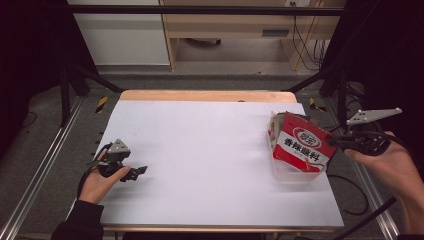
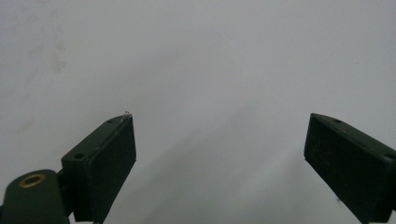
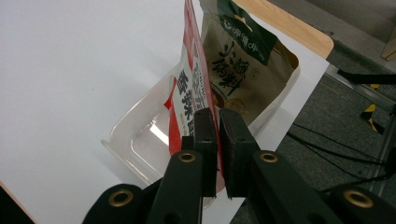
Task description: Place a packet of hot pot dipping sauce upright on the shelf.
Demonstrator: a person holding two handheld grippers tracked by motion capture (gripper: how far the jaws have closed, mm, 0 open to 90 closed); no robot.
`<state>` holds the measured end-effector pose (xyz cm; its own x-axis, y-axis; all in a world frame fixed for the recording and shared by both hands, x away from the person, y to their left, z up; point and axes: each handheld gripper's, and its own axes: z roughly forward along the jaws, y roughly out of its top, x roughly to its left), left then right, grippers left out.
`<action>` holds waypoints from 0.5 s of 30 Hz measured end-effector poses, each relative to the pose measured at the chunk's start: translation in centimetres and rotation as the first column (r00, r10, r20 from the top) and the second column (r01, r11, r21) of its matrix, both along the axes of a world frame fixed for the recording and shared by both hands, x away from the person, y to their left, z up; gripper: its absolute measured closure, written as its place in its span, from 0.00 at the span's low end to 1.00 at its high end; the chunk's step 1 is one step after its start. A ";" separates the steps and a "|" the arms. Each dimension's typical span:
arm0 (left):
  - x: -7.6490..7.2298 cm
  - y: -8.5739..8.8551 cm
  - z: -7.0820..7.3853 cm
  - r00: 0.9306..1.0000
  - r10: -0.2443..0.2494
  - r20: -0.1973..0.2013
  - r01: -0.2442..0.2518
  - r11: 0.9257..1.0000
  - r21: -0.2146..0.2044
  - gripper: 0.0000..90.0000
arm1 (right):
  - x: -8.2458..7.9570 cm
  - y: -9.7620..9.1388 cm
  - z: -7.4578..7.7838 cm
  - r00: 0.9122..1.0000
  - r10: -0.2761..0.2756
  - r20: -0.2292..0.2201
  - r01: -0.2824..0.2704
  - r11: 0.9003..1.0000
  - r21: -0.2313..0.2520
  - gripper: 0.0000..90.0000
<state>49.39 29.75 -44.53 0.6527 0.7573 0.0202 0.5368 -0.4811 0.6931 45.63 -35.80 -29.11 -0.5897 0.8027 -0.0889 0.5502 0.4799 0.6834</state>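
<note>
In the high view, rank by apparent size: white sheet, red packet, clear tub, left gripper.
1. White sheet
2. Red packet
3. Clear tub, unsure since the packet covers much of it
4. Left gripper

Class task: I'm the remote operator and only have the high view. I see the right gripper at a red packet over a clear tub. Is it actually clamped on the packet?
Observer: Yes. In the right gripper view, the right gripper pinches the red packet by its edge.
Operator: Anything behind it?
Observer: A beige packet with a green top stands in the clear tub.
Operator: And the left gripper?
Observer: The left gripper is open above bare white table.
</note>
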 end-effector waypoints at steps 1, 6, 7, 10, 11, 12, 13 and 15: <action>0.0 0.0 0.0 1.000 0.000 0.000 0.000 1.000 -0.001 0.10 | 0.0 0.0 0.0 1.000 -0.001 -0.004 0.001 1.000 0.000 0.96; 0.0 0.1 0.1 1.000 -0.001 0.000 0.001 1.000 0.001 0.10 | 0.2 0.0 -0.2 1.000 0.003 -0.004 -0.003 1.000 -0.003 0.93; 0.0 0.1 0.1 1.000 -0.001 0.000 0.001 1.000 0.002 0.10 | 0.2 0.0 -0.2 1.000 0.004 -0.005 -0.004 1.000 -0.001 0.93; 0.0 0.1 0.1 1.000 0.000 0.000 0.000 1.000 0.000 0.10 | 0.2 0.1 -0.4 1.000 -0.002 -0.009 0.002 1.000 -0.002 0.89; 0.0 0.1 0.1 1.000 -0.001 0.001 0.001 1.000 0.000 0.10 | 0.3 0.1 -0.4 1.000 0.003 -0.009 -0.003 1.000 -0.005 0.89; 0.0 0.1 0.1 1.000 -0.001 0.001 0.001 1.000 0.000 0.10 | 0.3 0.2 -0.4 1.000 0.000 -0.012 -0.001 1.000 -0.006 0.88; 0.0 0.1 0.1 1.000 -0.003 0.001 0.003 1.000 0.000 0.10 | 0.3 0.2 -0.4 1.000 0.001 -0.014 -0.001 1.000 -0.010 0.87; 0.0 0.1 0.1 1.000 -0.003 0.004 0.003 1.000 0.001 0.10 | 0.4 0.2 -0.5 1.000 -0.003 -0.010 0.003 1.000 -0.009 0.82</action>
